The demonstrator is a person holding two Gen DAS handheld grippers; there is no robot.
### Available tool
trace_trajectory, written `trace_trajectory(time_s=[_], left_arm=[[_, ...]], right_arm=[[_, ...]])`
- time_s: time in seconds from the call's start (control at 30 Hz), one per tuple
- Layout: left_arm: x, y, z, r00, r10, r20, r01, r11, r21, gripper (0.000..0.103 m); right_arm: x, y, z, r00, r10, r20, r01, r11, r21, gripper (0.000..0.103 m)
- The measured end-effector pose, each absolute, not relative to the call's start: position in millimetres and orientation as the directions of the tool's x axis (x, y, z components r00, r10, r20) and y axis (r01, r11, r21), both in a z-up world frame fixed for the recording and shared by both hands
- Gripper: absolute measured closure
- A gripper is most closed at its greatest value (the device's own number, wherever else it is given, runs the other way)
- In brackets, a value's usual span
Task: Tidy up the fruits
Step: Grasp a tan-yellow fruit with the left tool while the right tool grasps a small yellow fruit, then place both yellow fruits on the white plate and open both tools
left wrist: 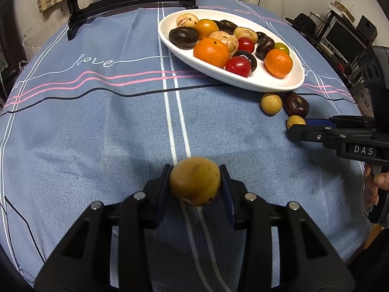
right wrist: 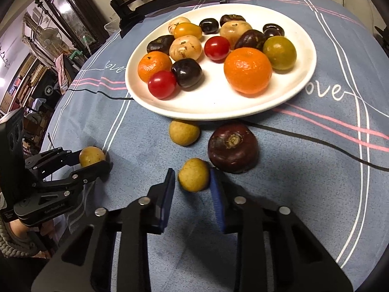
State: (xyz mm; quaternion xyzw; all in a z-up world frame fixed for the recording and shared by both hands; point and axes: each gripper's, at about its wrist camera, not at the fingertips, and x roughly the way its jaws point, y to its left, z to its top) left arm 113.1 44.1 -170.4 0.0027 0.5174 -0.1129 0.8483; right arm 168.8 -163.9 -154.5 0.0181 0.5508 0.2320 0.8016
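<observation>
My left gripper [left wrist: 195, 178] is shut on a yellow-brown fruit [left wrist: 195, 181] and holds it above the blue tablecloth; it also shows in the right wrist view [right wrist: 92, 156]. My right gripper [right wrist: 192, 175] is open, its pads on either side of a small tan fruit [right wrist: 193, 175] on the cloth, with a gap on the left. A second tan fruit [right wrist: 184, 132] and a dark purple fruit [right wrist: 233, 148] lie beside it. The white plate [right wrist: 218, 107] behind them holds several oranges, red tomatoes, dark and pale fruits.
The round table carries a blue cloth [left wrist: 97, 126] with "love" lettering. A dark wooden chair [left wrist: 131, 2] stands at the far edge. Shelves and clutter surround the table. The plate shows at upper right in the left wrist view [left wrist: 267, 85].
</observation>
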Motion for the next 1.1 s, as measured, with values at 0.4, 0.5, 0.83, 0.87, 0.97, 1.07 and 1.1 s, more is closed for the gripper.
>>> trace_trajectory(time_s=[0.4,0.5,0.83,0.87,0.97,1.07,1.1], left_arm=[[111.3,44.1,-170.5,0.447,-0.187,-0.875,0.197,0.974,-0.108,0.063],[110.6,45.1,-169.8,0.45,-0.193,-0.872,0.194,0.974,-0.116,0.064],[106.6,29.5,-163.3,0.438,-0.233,-0.868,0.235,0.962,-0.139,0.064],[108.2,26.0,-161.1,0.443,-0.229,-0.867,0.242,0.961,-0.13,0.064],[119.0,16.1,-151.9,0.454,-0.23,-0.861,0.264,0.957,-0.117,0.064],[138.1,2.9,-138.1,0.477,-0.237,-0.846,0.291,0.951,-0.103,0.064],[144.1,-0.4,-134.5,0.483,-0.239,-0.842,0.297,0.95,-0.099,0.064]], right_arm=[[163.4,-164.9,-152.3,0.3,0.382,-0.874,-0.368,0.892,0.263,0.077],[160.8,-166.7,-152.0,0.296,0.386,-0.874,-0.365,0.891,0.269,0.077],[134.7,-183.5,-149.2,0.254,0.42,-0.871,-0.366,0.876,0.315,0.077],[132.3,-188.2,-145.8,0.26,0.422,-0.868,-0.363,0.876,0.317,0.077],[130.6,-201.8,-133.2,0.295,0.426,-0.855,-0.351,0.881,0.318,0.077],[136.1,-215.2,-120.2,0.332,0.434,-0.837,-0.332,0.885,0.327,0.077],[139.2,-217.9,-116.6,0.342,0.435,-0.833,-0.329,0.886,0.327,0.077]])
